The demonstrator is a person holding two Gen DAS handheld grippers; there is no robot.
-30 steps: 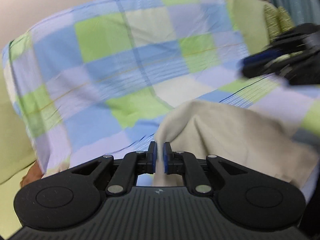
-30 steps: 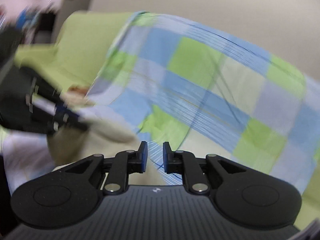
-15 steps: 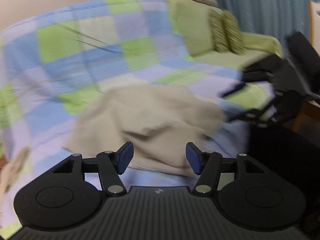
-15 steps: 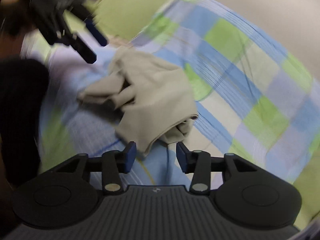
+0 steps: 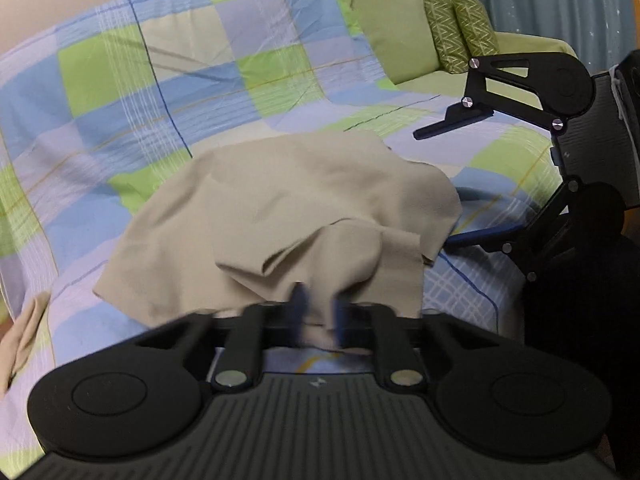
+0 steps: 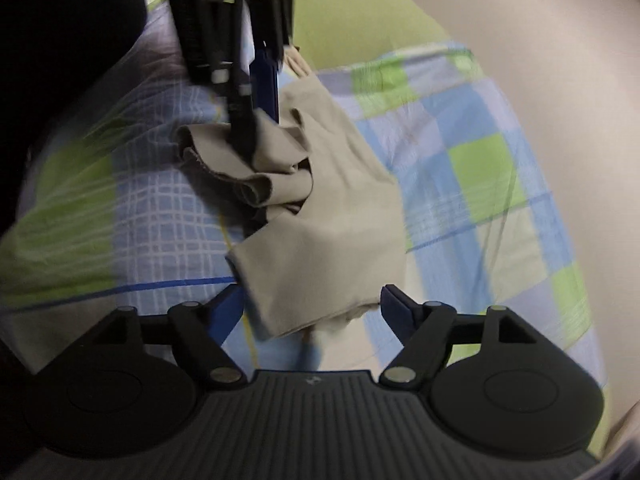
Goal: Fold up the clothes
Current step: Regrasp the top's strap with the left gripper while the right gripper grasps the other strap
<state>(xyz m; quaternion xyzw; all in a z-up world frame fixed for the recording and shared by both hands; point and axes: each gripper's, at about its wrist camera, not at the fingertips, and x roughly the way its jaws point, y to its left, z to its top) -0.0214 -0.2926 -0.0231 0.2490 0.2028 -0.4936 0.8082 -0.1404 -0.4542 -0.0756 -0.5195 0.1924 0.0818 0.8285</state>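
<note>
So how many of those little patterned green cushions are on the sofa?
2, side by side: one patterned cushion against the plain green back cushion, the other just right of it. More may be hidden out of frame.

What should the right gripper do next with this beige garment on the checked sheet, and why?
Probably close the right gripper on the near edge of the beige garment. Its jaws are opening and that edge already lies between them, unpinched, while the left gripper is shut on the bunched opposite end. With both ends held, the crumpled cloth could be spread flat on the checked sheet.

Left gripper [image 5: 318,314] angled downward, jaws closed, pinching beige fabric. Right gripper [image 6: 312,308] jaws opening, spread wide, pads clear of cloth.
</note>
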